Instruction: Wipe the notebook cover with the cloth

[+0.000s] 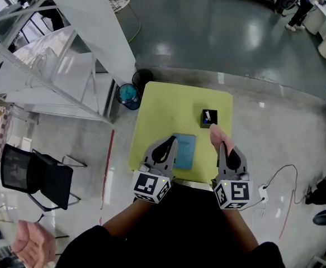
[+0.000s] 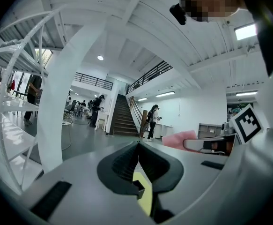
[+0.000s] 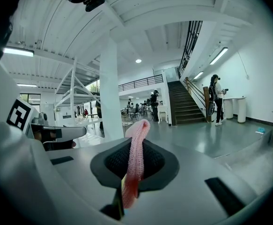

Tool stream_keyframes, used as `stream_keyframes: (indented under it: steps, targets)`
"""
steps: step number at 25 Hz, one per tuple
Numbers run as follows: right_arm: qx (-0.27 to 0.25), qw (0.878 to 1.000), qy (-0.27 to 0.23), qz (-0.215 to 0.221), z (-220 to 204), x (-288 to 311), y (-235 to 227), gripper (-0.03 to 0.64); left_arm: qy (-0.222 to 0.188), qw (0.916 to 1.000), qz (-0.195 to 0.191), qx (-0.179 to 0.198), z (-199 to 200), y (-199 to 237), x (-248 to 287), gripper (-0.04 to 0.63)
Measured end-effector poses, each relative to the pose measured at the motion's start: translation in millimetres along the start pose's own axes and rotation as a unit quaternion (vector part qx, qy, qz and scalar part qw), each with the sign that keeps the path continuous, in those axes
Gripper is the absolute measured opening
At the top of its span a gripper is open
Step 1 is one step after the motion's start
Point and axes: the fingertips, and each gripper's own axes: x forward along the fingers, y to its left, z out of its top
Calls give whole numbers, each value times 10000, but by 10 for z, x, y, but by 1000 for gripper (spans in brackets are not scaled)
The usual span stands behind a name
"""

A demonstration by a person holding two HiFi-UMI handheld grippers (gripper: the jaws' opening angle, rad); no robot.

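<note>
A blue notebook lies flat on the yellow-green table, near its front edge. My right gripper is shut on a pink cloth, held just right of the notebook. In the right gripper view the cloth stands pinched between the dark jaws. My left gripper is shut with nothing in it, its tip over the notebook's left edge. The left gripper view has the jaws closed together and the pink cloth off to the right.
A small black box with items inside sits on the table behind the notebook. A black chair stands on the floor to the left, a white metal frame beyond it. A cable and socket lie on the floor right.
</note>
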Motion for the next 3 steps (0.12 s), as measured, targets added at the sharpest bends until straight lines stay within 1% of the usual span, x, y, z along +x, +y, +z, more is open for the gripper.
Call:
stream_keyframes:
  steps: [3]
  targets:
    - [-34,10000,51,19,-29,20,100,40,5,10000,-38,16,-5,51,-30,15]
